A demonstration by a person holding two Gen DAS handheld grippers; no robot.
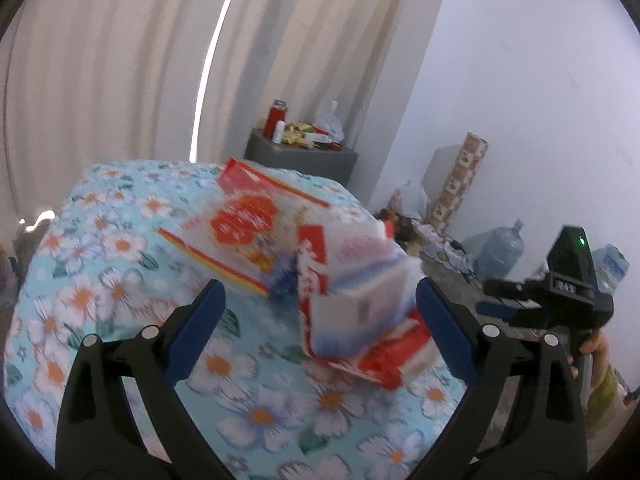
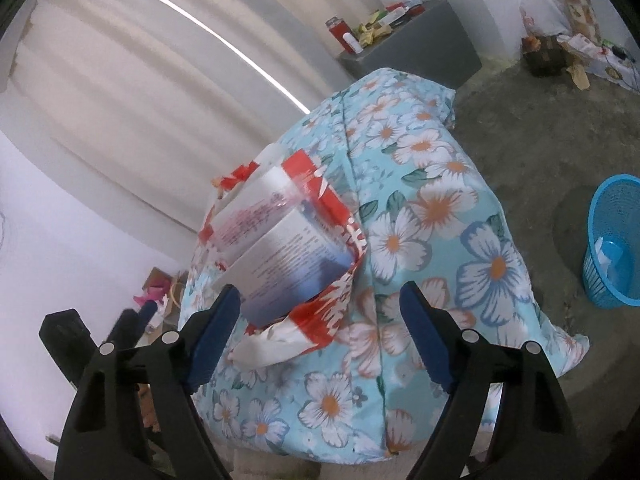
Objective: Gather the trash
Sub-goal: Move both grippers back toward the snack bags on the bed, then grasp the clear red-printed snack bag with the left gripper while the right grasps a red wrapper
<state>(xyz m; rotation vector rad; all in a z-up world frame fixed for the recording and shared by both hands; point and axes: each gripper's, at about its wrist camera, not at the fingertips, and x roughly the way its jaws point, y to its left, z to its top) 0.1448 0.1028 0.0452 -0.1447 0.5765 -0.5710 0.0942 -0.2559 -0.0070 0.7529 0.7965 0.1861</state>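
You are holding the left gripper (image 1: 320,312) over the floral cloth (image 1: 120,280), its jaws standing wide apart and gripping nothing. Its blue pads (image 1: 200,320) are flanking the near edge of the trash. A white carton (image 1: 360,300) is standing tilted on a red wrapper (image 1: 392,356), just inside the right pad; whether that pad is touching it, the blurred picture is not showing. Beyond and to the left, a clear bag (image 1: 248,220) with a red print is lying flat on the cloth.

You are holding the right gripper (image 2: 320,312) with its jaws wide open too, empty. In its view the carton (image 2: 288,264) is sitting inside the red-and-white wrapper (image 2: 340,240) at the cloth's left edge, just ahead of the left pad. The cloth (image 2: 420,208) is draping down over the table's sides.

To the right on the concrete floor, a blue basket (image 2: 612,240) is standing upright, well apart from the table, with pale scraps lying inside.

Farther off, a grey cabinet (image 1: 300,156) is carrying a red flask (image 1: 274,118) and assorted packets. A water jug (image 1: 500,256) is standing by the far wall. Curtains (image 1: 120,60) are hanging behind the table.
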